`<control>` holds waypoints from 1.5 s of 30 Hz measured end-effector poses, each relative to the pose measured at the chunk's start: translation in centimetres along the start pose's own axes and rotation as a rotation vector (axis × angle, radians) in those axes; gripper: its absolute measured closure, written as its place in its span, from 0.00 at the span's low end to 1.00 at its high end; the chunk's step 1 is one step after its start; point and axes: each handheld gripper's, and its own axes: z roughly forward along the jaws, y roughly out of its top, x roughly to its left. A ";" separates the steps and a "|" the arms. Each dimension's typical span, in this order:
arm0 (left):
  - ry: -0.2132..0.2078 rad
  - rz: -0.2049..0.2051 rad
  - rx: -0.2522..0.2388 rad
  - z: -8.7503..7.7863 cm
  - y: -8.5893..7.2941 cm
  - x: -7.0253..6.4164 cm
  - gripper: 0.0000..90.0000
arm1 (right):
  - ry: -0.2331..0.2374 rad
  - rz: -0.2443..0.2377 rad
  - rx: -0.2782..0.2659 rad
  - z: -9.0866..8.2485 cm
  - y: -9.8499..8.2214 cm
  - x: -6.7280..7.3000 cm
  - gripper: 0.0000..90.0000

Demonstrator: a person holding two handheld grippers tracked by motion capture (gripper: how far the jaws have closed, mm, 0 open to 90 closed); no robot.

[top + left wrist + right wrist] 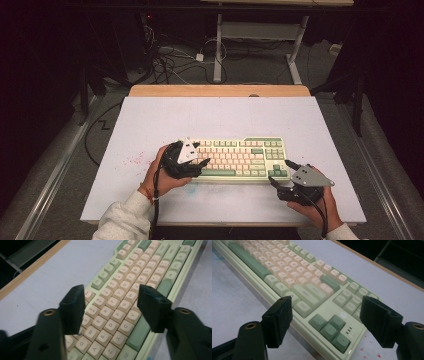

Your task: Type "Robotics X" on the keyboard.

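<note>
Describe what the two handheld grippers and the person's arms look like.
Each gripper, left gripper and right gripper, has a black body, two blocky black jaws and a black cable trailing back along the arm. Each carries a grey three-cornered plate on top, marked with dark dots. Brass-coloured fittings sit at the jaw bases. The person wears light grey sleeves and a thin orange-red band on the left wrist.

From the high view I see the pale worktop (150, 120) lit evenly from above, while the room around it sinks into near black at the left and right edges. The floor at the top centre is dim but readable. Shadows under the keyboard (240, 156) are short and soft. The picture is slightly grainy. In both gripper views my near jaws at the bottom are blurred and dark, the middle keys are sharp enough to read, and the far keys soften. I see no glare.
</note>
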 end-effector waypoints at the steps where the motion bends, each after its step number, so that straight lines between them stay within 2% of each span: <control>1: -0.002 0.003 -0.005 -0.2 -0.2 0.1 0.38 | 0.002 0.002 0.000 0.0 0.0 0.0 0.30; 2: -0.008 0.003 -0.016 -0.4 -0.3 0.1 0.35 | 0.005 0.004 0.004 0.0 0.0 -0.1 0.30; 6: 0.014 0.004 -0.023 -1.0 -1.3 0.3 0.28 | 0.013 0.013 0.012 0.2 -0.1 -0.1 0.31; 9: 0.032 0.015 -0.053 -1.7 -2.1 0.4 0.24 | 0.013 0.016 0.010 0.2 -0.1 -0.1 0.31; 11: 0.040 0.006 -0.065 -2.1 -2.5 0.6 0.22 | 0.018 0.023 0.009 0.3 -0.1 -0.1 0.30; 15: 0.066 -0.005 -0.055 -2.8 -3.5 0.9 0.22 | 0.020 0.021 0.012 0.4 0.0 0.0 0.30; 18: 0.068 -0.017 -0.046 -3.3 -4.3 1.0 0.21 | 0.025 0.021 0.016 0.4 0.0 0.1 0.32; 24: 0.093 -0.019 -0.010 -4.1 -5.9 0.7 0.21 | 0.044 0.033 0.019 0.4 0.2 0.1 0.36; 30: 0.093 -0.041 0.029 -4.6 -7.8 0.9 0.21 | 0.073 0.036 0.030 0.5 0.4 0.1 0.41; 37: 0.098 -0.069 0.049 -5.0 -8.9 1.1 0.20 | 0.087 0.020 0.055 1.0 0.8 0.3 0.54; 45: 0.092 -0.081 0.077 -5.1 -9.9 0.7 0.20 | 0.145 0.004 0.084 1.7 1.7 0.1 0.76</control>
